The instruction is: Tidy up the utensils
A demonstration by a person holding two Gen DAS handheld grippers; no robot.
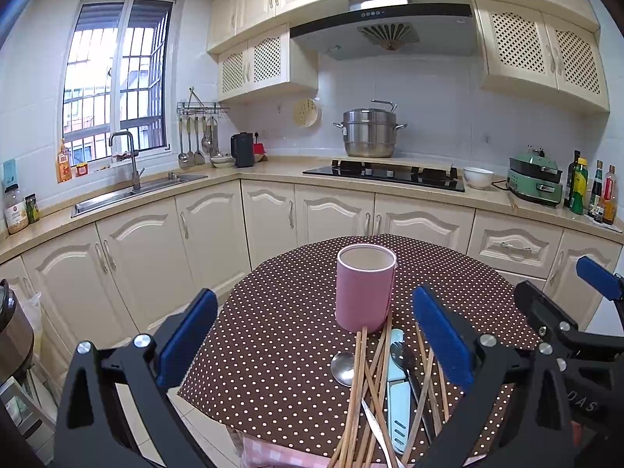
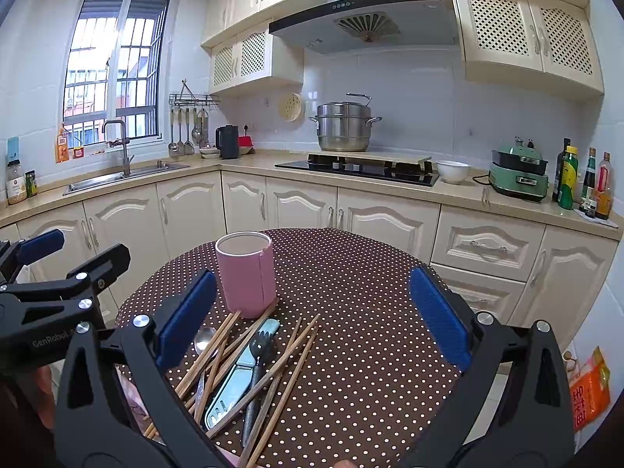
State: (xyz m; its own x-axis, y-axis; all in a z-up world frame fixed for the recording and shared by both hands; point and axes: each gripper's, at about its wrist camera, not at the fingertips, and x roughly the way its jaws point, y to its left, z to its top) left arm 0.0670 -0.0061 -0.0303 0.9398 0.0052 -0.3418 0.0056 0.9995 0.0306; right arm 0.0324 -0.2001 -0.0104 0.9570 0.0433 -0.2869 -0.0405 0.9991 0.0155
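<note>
Left wrist view: I hold my left gripper (image 1: 316, 339) wide open above the dotted table (image 1: 280, 312), gripping nothing. The pink cup (image 1: 364, 290) stands just ahead between its fingers. Chopsticks (image 1: 362, 397), a spoon (image 1: 343, 366) and a fork (image 1: 397, 351) lie in a messy pile below it. My right gripper (image 2: 312, 319) is wide open too, the pile under its left finger.

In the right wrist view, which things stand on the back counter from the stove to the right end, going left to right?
Steamer pot on the stove → white bowl → green electric cooker → group of bottles at the right end.
</note>
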